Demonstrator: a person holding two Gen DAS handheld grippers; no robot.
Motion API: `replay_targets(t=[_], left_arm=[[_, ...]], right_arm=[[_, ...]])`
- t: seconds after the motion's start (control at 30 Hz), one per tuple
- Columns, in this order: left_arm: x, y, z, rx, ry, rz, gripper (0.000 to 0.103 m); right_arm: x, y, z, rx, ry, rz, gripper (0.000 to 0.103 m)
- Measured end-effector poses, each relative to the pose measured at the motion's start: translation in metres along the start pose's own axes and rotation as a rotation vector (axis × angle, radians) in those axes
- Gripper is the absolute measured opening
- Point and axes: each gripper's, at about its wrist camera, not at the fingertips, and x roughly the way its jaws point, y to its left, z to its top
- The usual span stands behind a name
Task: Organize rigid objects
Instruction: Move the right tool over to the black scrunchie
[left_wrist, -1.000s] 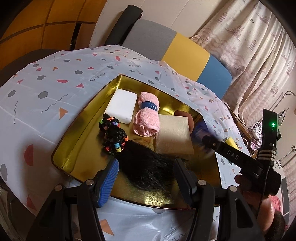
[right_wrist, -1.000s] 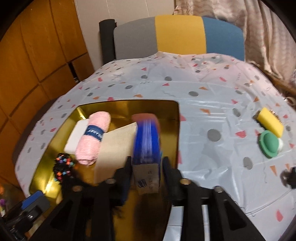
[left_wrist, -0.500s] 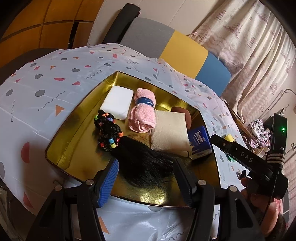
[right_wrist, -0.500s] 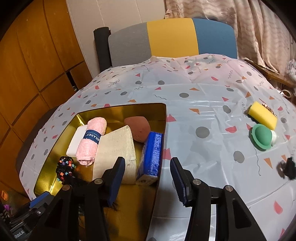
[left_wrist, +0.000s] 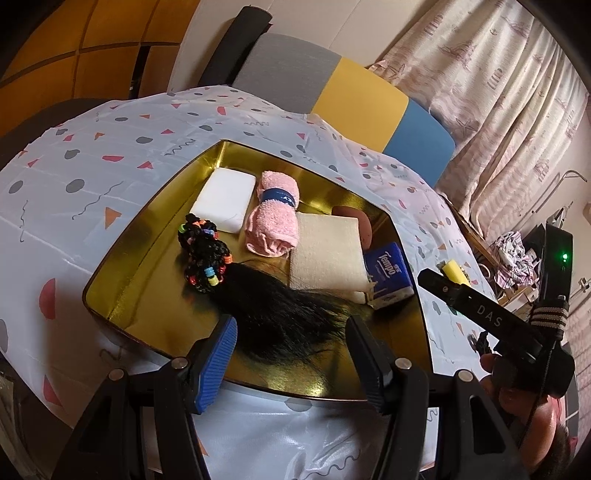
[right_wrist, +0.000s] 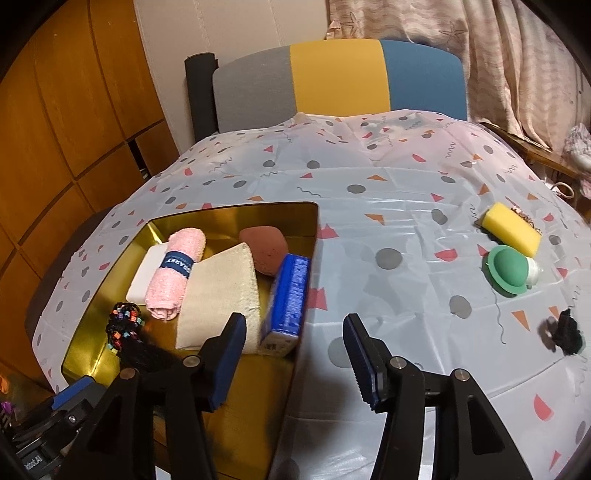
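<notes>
Right tool (right_wrist: 295, 365): jaws have just been opening and now stand well apart, nothing between them, ribbed blue pads bare. I see it hanging over the near right rim of the shiny gold rectangular metal tray (right_wrist: 312, 225), clear of the blue Tempo tissue pack (right_wrist: 288, 299). That pack stands on its long edge inside the tray, against the right wall, touching the folded beige woven cloth (right_wrist: 221, 295) on its left.

Left tool (left_wrist: 291, 354): jaws apart, holding nothing. Its tips hover over the near edge of the tray, above the loose end of the black hair tail (left_wrist: 280, 310); I can't tell whether the pads brush the hair.

Rest of the tray, far to near: flat white rectangular foam block (left_wrist: 225, 199), soft pink rolled terry towel with a dark blue paper band (left_wrist: 273, 218), rounded reddish-brown sponge (right_wrist: 262, 251) behind the beige cloth, and a knotted black braid with coloured plastic beads (left_wrist: 205, 254) that runs into the hair tail.

Counter is covered by a glossy white plastic cloth with grey dots and pink and orange triangles (right_wrist: 388, 184), creased. Still out on it, well to the right of the tray: yellow rectangular foam sponge (right_wrist: 511, 229), green domed rubbery piece with a white stub (right_wrist: 508, 269) just beside it, and a small black scrunchie-like item (right_wrist: 565, 332) nearer me.
</notes>
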Motion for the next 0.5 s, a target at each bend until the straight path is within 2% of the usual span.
replay_targets(t=[0.5], left_arm=[[0.006, -0.046, -0.009, 0.112, 0.034, -0.039, 0.062]], right_arm=[[-0.013, -0.053, -0.008, 0.068, -0.003, -0.069, 0.059]])
